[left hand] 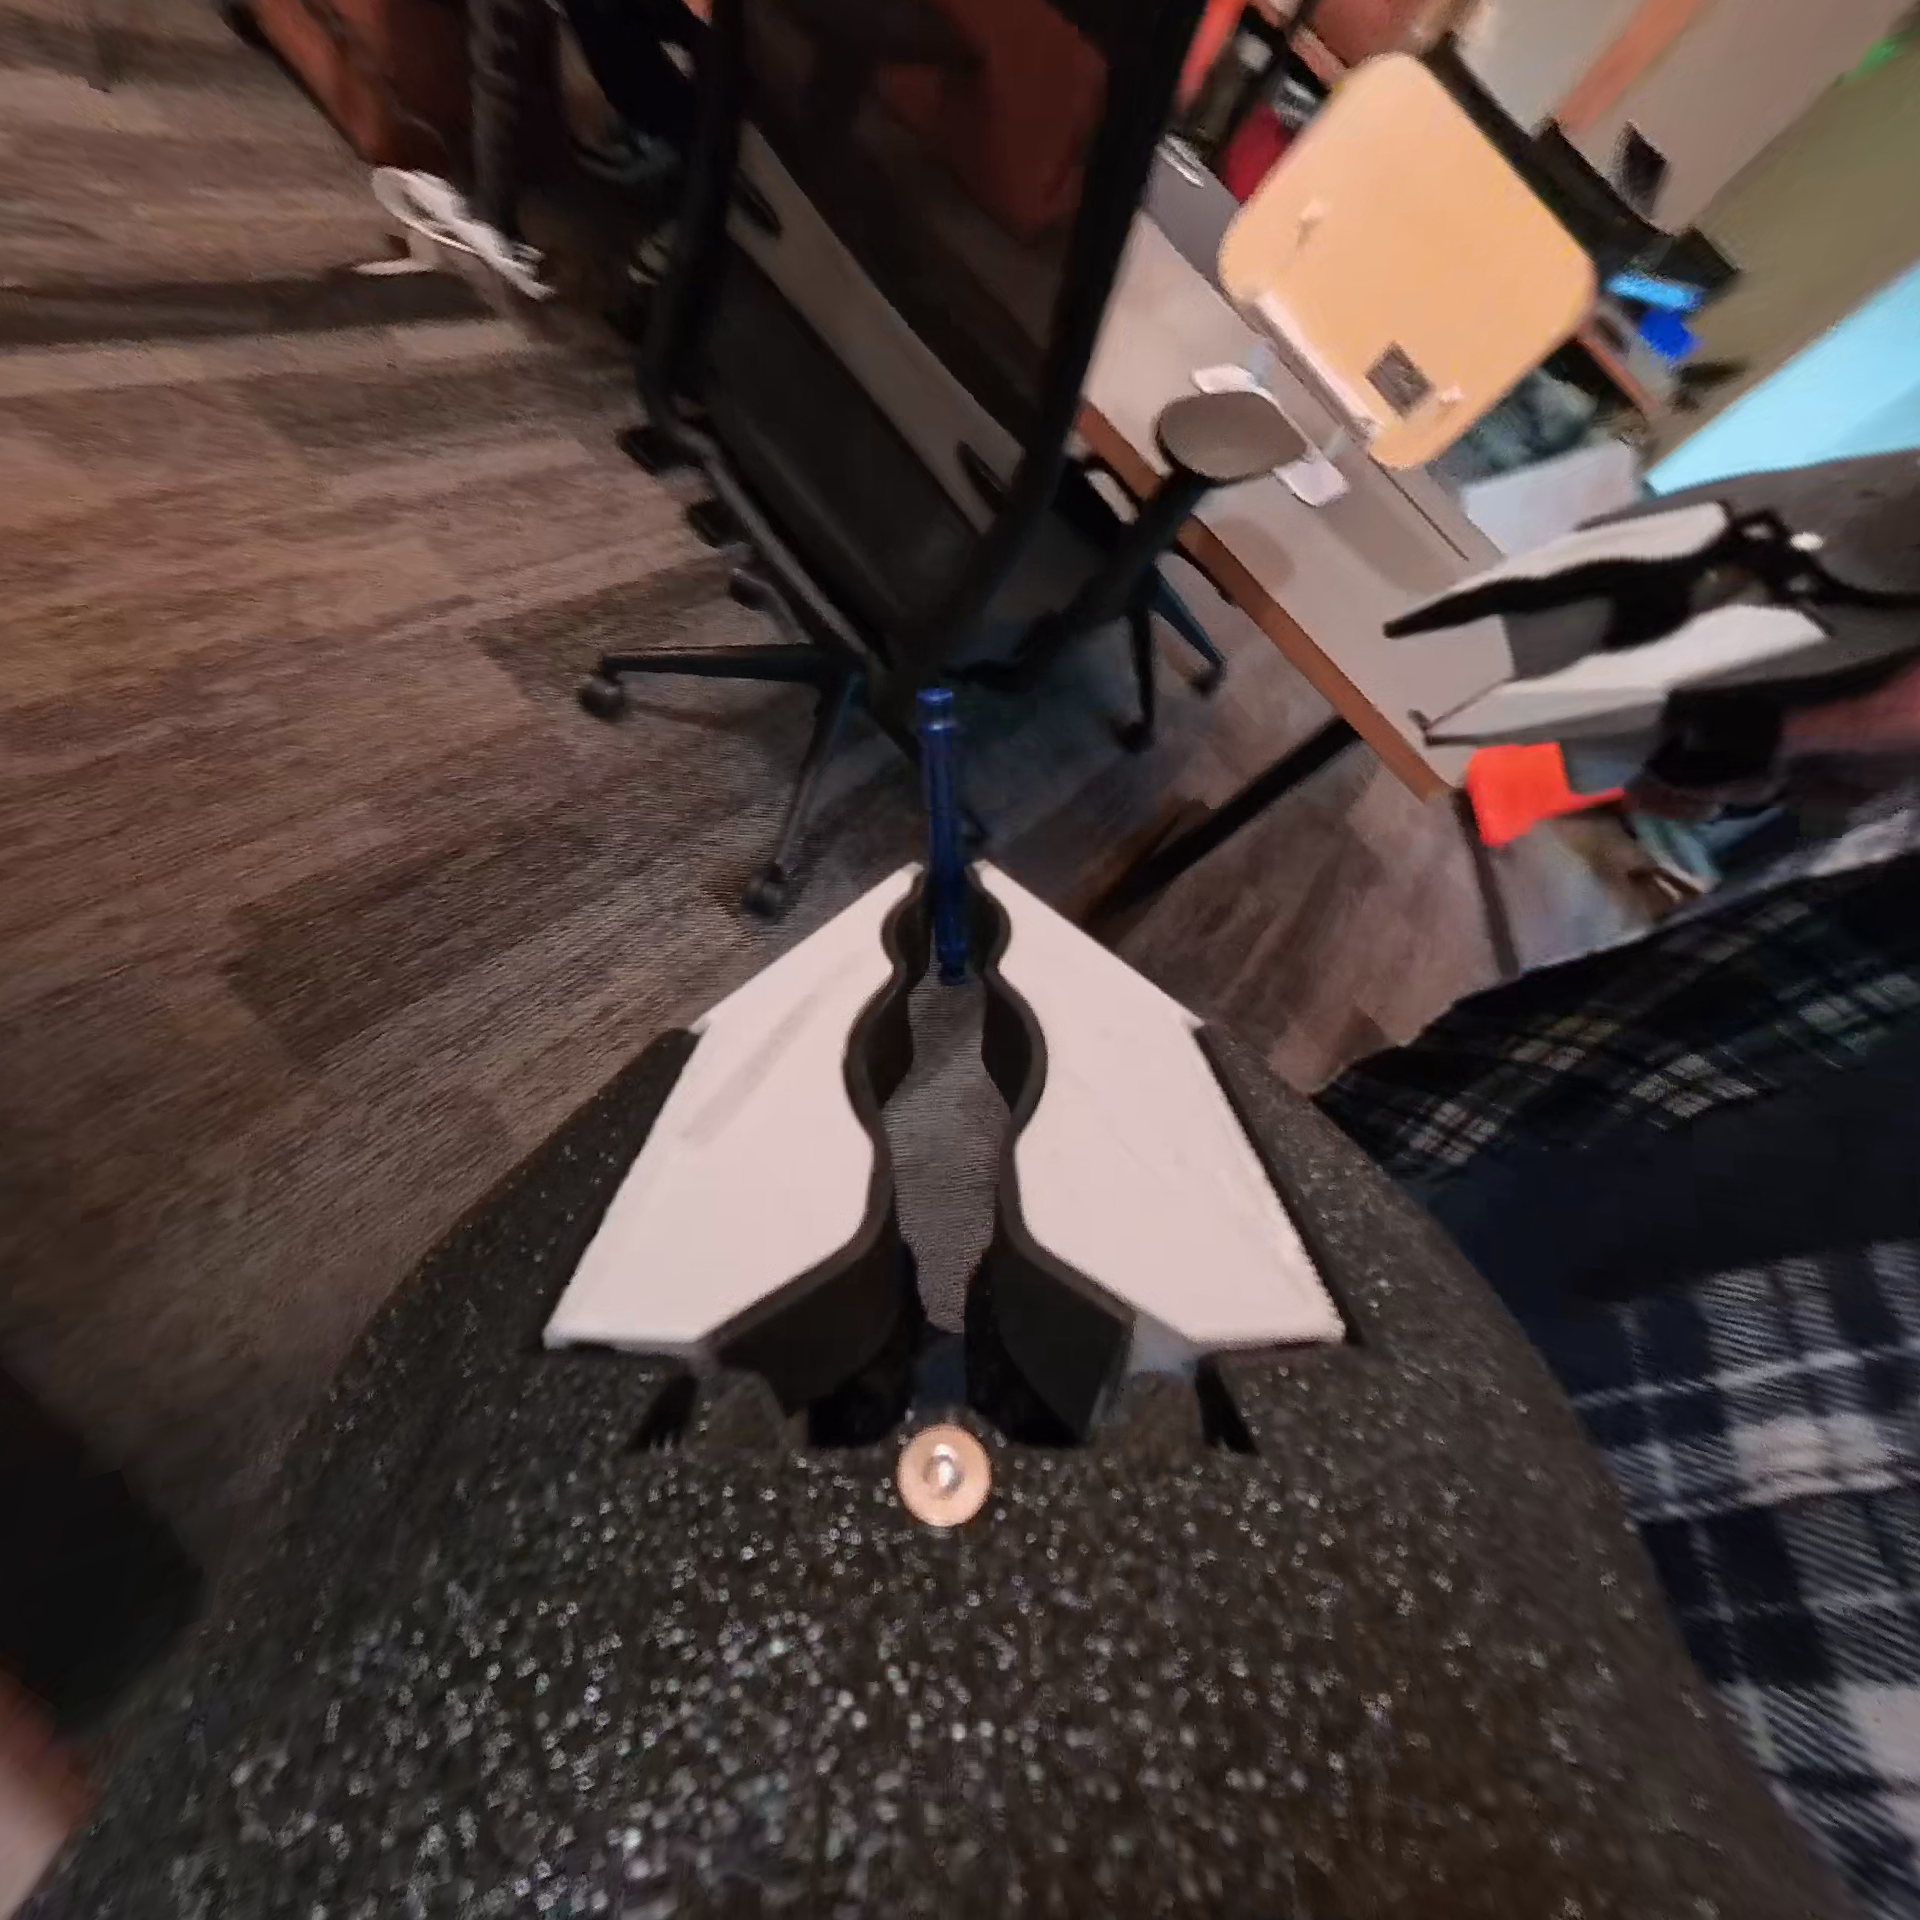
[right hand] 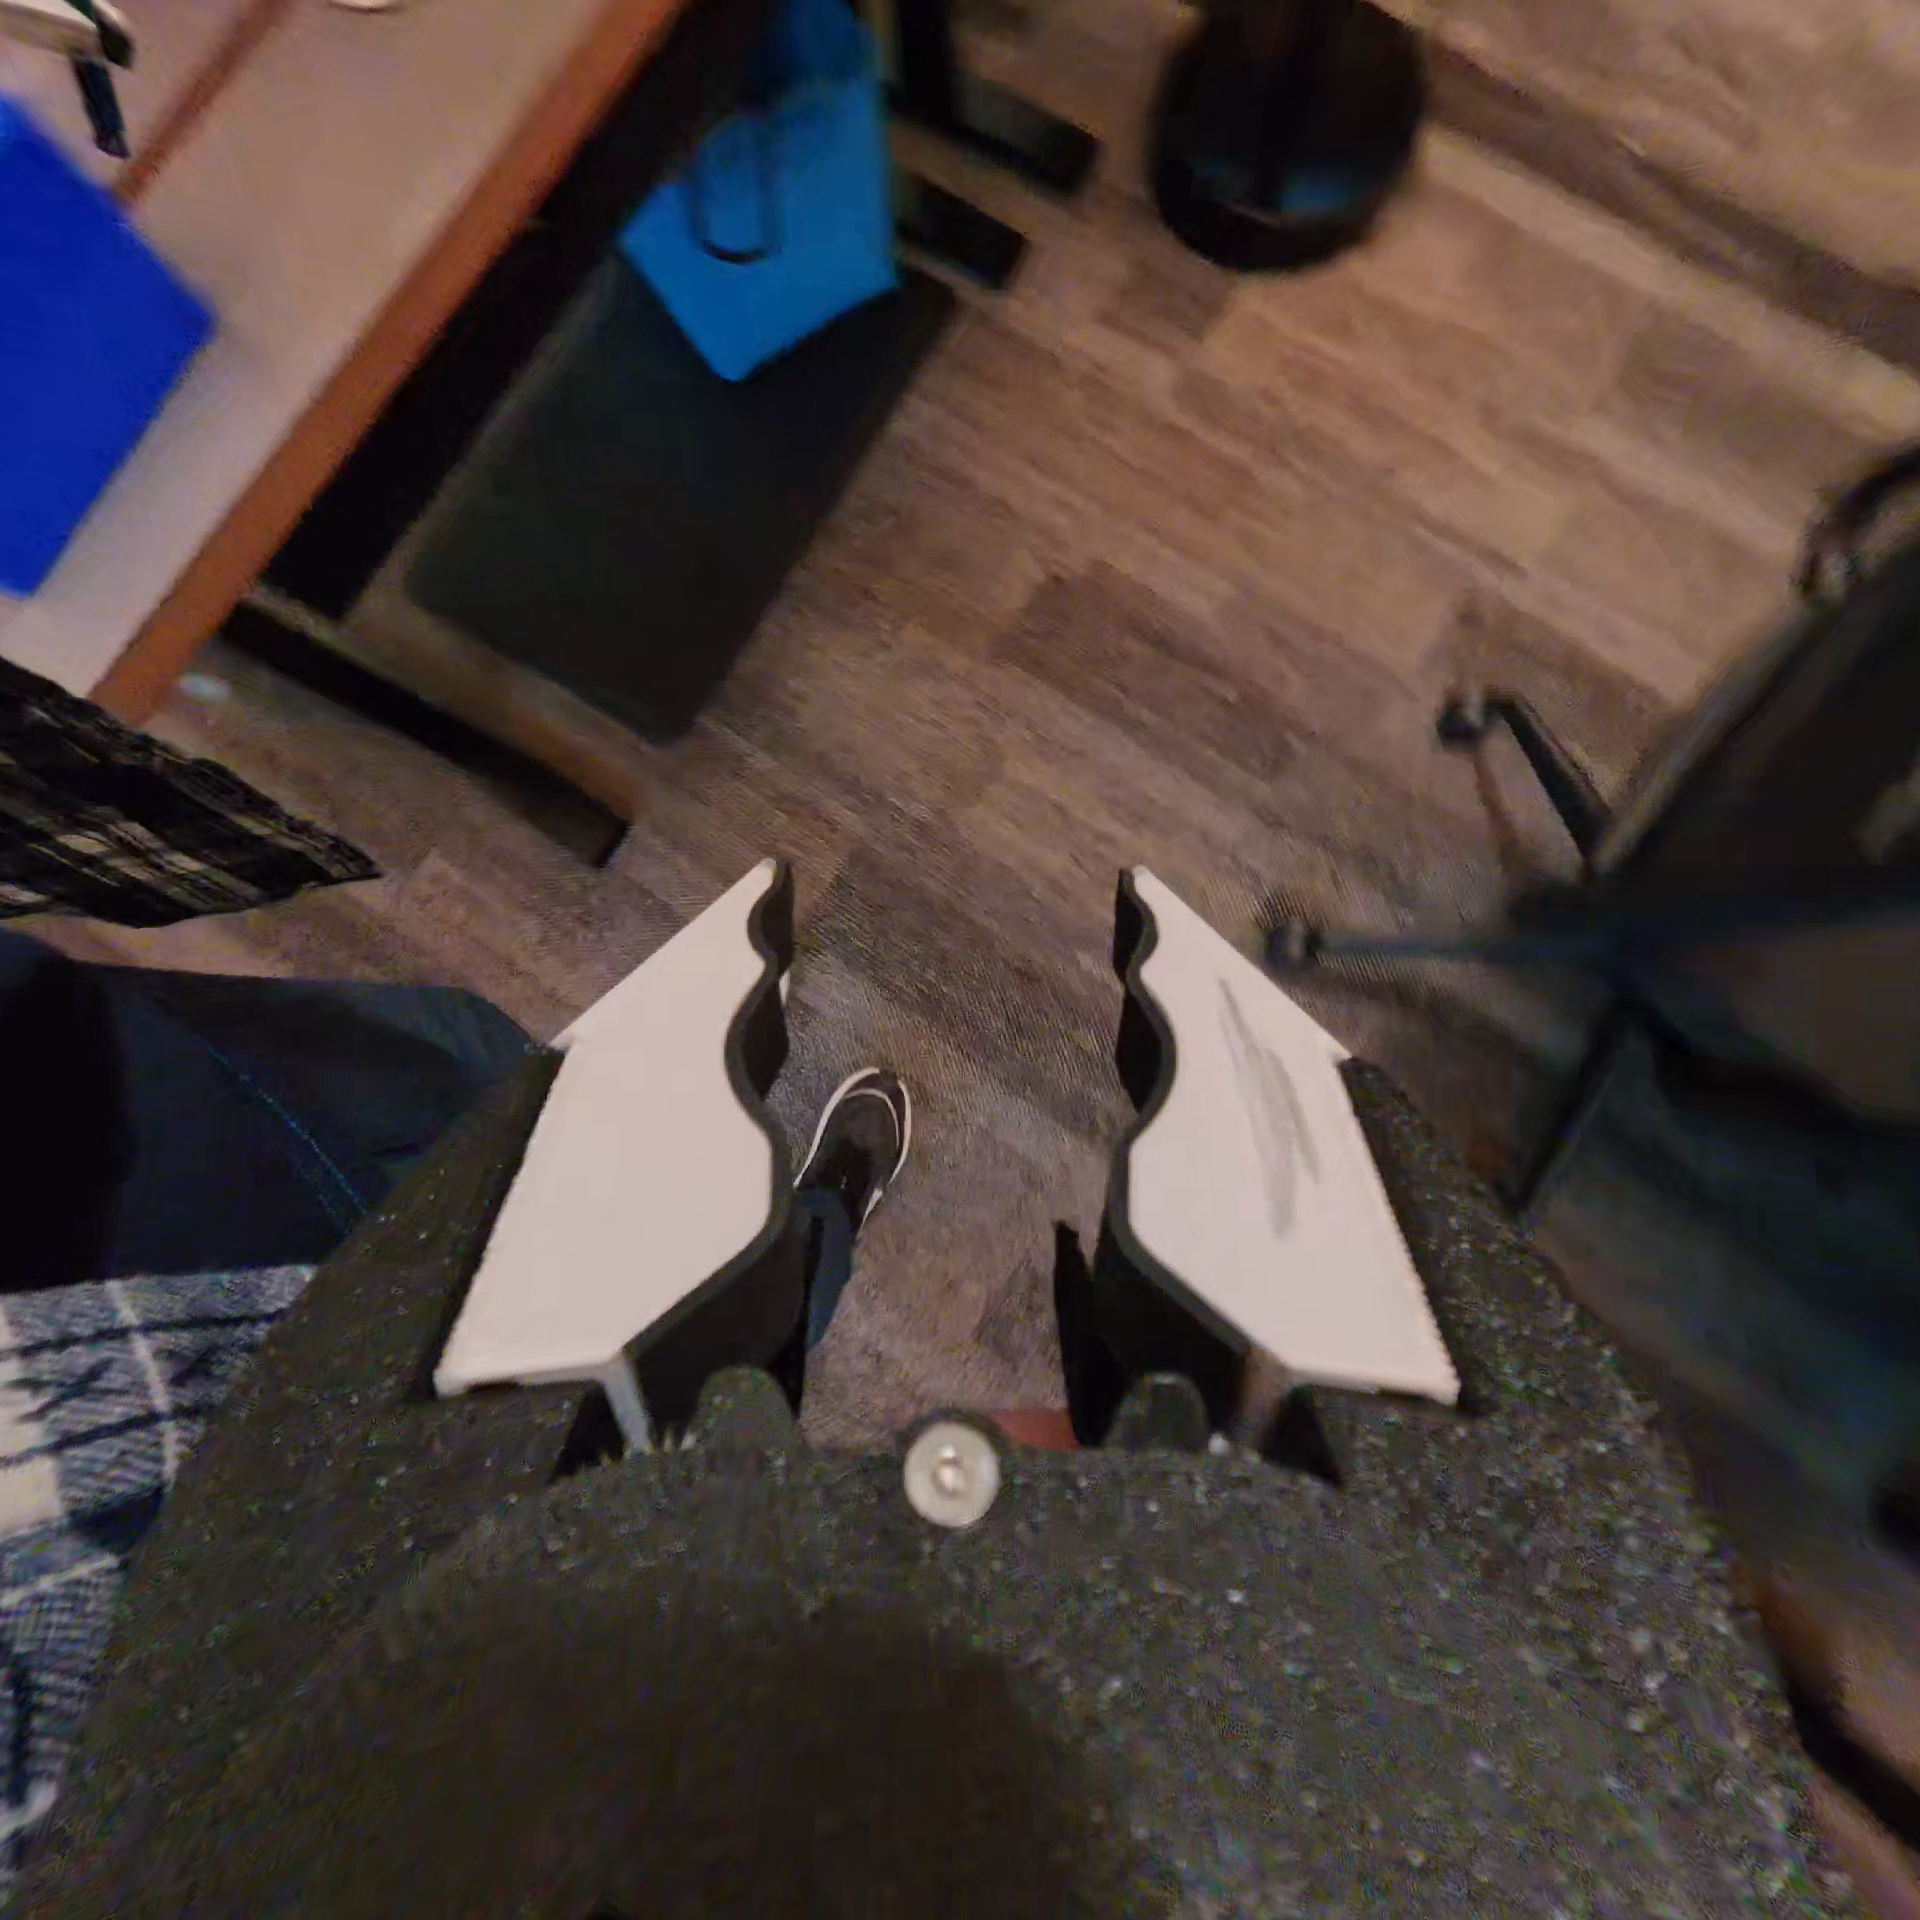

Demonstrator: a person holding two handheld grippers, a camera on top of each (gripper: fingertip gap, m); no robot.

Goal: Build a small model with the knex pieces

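My left gripper [left hand: 948, 883] is shut on a thin blue pen-like stick [left hand: 940, 790] that pokes forward past the fingertips, held in the air above the carpet. My right gripper [right hand: 951, 883] is open and empty, pointing down at the carpet; it also shows at the right edge of the left wrist view [left hand: 1455, 675], open, in front of a table edge. A person's black shoe [right hand: 857, 1138] shows on the floor between the right gripper's fingers.
A black office chair [left hand: 883, 468] on castors stands ahead of the left gripper, beside a grey table [left hand: 1195, 343] with a cream board [left hand: 1403, 260]. Plaid cloth [left hand: 1714, 1247] is at right. In the right wrist view: a blue bag [right hand: 769, 239], a black bin [right hand: 1288, 135], a chair base [right hand: 1662, 914]. My right fingertips sit around 25 cm from my left ones.
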